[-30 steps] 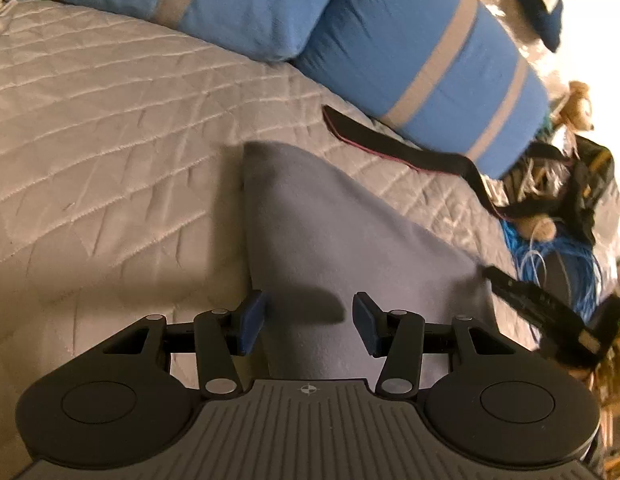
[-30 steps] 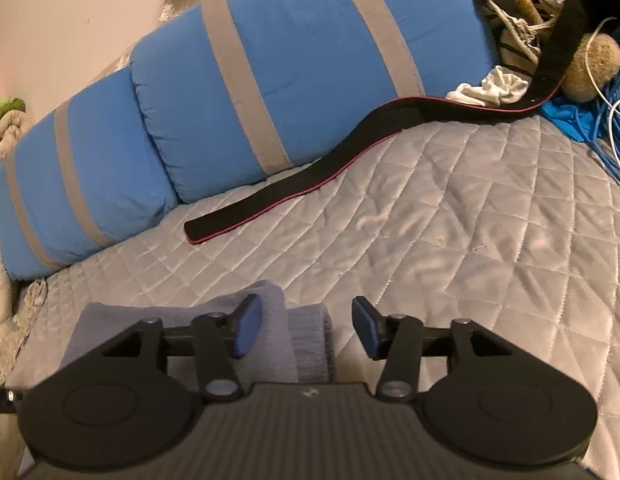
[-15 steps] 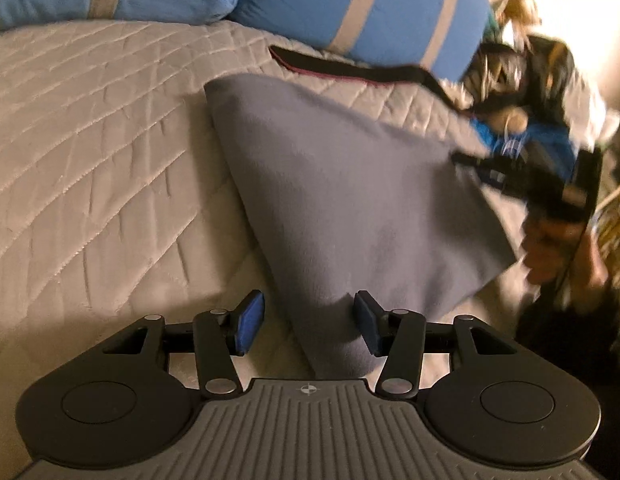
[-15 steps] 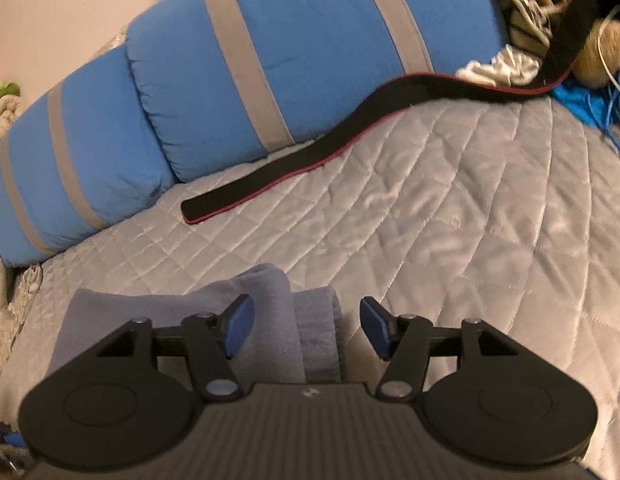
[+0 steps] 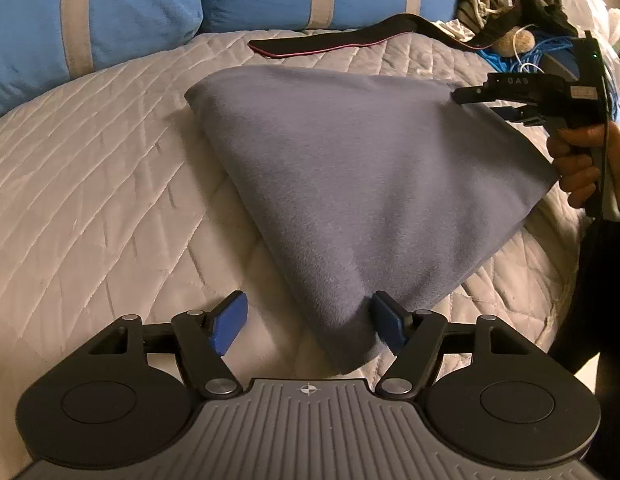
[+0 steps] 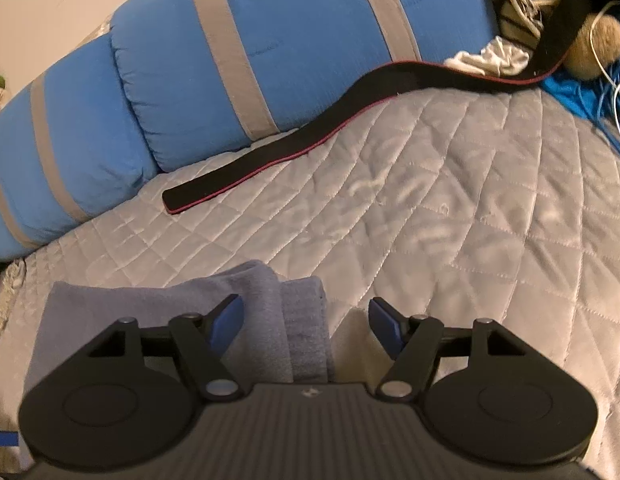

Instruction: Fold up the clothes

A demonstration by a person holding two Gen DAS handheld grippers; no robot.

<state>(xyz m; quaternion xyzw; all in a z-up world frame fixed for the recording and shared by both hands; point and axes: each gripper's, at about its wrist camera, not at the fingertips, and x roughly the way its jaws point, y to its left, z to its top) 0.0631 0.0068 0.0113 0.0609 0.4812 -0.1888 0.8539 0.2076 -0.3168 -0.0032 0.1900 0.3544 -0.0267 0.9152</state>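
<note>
A folded grey-blue garment (image 5: 370, 184) lies flat on the quilted bedspread (image 5: 90, 180). My left gripper (image 5: 308, 320) hangs over its near corner. The jaws are opening, the cloth corner sits between them beside the right pad, and the left pad stands clear over the quilt. A hand holds my right gripper (image 5: 482, 105) at the garment's far right corner. In the right wrist view the right gripper (image 6: 306, 320) is opening too. The garment's folded edge (image 6: 266, 300) and ribbed cuff (image 6: 306, 320) lie loose between its pads, which do not press.
Blue pillows with grey stripes (image 5: 110, 12) (image 6: 270, 60) line the back of the bed. A black strap with a red edge (image 5: 330, 42) (image 6: 310, 140) lies in front of them. Cables, a plush toy (image 6: 598, 48) and other clutter crowd the far right.
The left wrist view has rolled and drawn back to the garment's near corner, and the left jaws have spread. The right jaws have widened over the cuff; that hand has hardly moved.
</note>
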